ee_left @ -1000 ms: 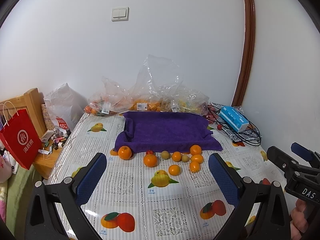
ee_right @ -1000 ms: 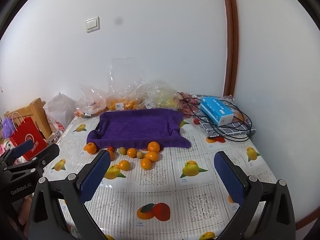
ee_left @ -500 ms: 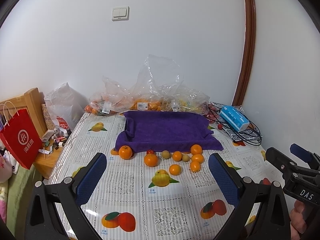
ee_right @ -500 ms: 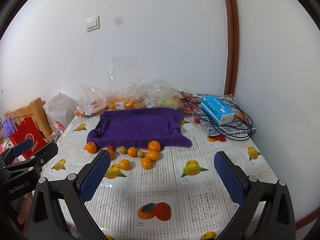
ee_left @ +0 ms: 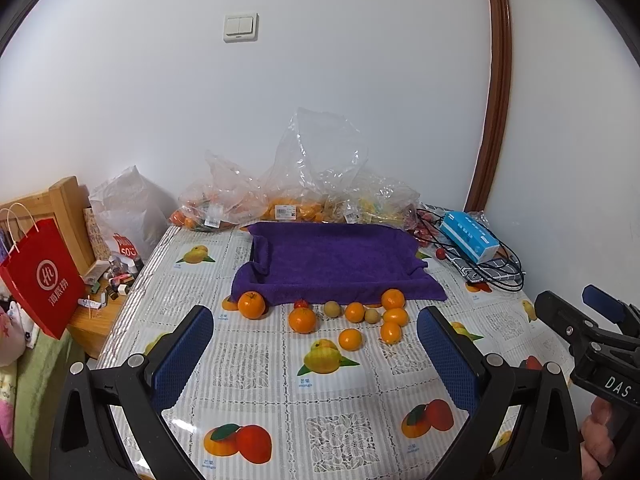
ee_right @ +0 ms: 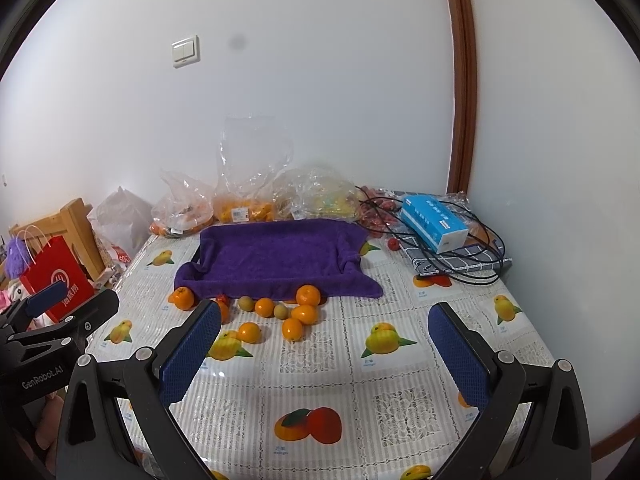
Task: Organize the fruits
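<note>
My left gripper (ee_left: pixel 314 354) spread wide over the fruit-print tablecloth (ee_left: pixel 256 364), my right gripper (ee_right: pixel 324 354) likewise apart and empty (both hovering), round orange tangerines (ee_left: pixel 303 320) — scattered along the purple towel-lined tray (ee_left: pixel 332 258) front edge.

A glossy plastic sheet (ee_left: pixel 256 364) covers the bench; the purple towel (ee_left: pixel 336 256) looks soft, matt cloth; crinkled clear plastic bags (ee_left: pixel 320 168) shine behind it.

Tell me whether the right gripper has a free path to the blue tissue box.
Probably yes: the right gripper is open and empty, with bare tablecloth ahead. Black cables loop around the blue tissue box and might snag.
</note>
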{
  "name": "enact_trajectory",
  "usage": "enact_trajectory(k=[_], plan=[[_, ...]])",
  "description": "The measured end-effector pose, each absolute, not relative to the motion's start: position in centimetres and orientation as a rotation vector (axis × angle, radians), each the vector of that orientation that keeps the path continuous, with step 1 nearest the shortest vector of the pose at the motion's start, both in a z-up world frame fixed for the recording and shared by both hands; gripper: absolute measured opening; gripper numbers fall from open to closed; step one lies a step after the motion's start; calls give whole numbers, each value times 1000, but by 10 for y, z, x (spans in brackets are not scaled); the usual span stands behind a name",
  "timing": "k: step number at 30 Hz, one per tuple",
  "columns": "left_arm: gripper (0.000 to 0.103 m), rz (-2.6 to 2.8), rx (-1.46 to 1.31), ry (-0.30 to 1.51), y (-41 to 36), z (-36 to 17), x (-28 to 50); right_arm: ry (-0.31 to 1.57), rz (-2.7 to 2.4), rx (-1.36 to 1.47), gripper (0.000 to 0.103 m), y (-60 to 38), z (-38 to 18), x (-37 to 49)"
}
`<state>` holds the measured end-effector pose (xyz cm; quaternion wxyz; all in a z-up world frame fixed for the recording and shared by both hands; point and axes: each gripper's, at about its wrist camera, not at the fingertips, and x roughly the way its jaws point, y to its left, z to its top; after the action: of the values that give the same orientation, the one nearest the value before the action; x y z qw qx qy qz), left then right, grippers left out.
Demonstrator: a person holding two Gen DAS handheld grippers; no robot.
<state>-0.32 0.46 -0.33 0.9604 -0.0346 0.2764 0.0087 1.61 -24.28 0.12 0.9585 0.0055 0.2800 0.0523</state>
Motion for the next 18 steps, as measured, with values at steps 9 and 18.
enact_trajectory(k=[9,18], plan=[[102,25,-80,558,6,-2,-3,564,116,1,102,-236,2,14],[102,29,-61,505,6,-2,-5,559,122,-6,102,-231,3,13]])
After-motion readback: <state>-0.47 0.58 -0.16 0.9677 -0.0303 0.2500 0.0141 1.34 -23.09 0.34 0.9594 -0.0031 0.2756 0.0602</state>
